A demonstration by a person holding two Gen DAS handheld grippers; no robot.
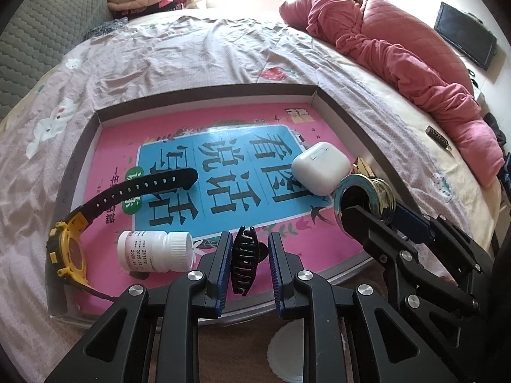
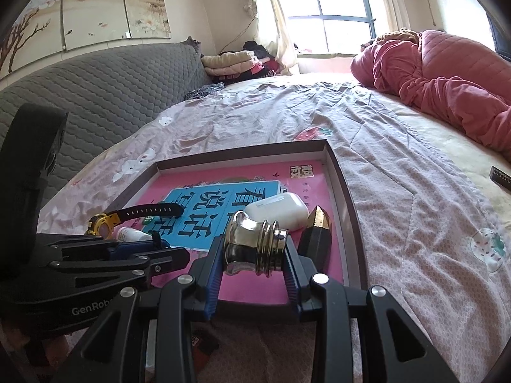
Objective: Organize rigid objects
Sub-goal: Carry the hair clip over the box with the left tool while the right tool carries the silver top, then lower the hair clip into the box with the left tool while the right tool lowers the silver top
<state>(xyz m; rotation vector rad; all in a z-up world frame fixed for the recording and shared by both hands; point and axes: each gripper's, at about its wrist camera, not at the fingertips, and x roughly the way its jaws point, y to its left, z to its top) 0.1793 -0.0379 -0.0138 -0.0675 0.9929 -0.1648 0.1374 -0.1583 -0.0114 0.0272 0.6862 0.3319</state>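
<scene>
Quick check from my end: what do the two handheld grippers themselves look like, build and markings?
Both match: the left gripper and right gripper are matte black linkage frames with silver pivot screws and blue ribbed finger pads. The left's body reads "GenRob" in white, cut off. No cables or sleeves show.

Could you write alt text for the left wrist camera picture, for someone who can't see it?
A handheld left gripper closes on a black hair claw clip over a shallow tray on a bed. The tray holds a pink book, a yellow watch, a white pill bottle and a white earbud case. The right gripper holds a shiny metal fitting.
</scene>
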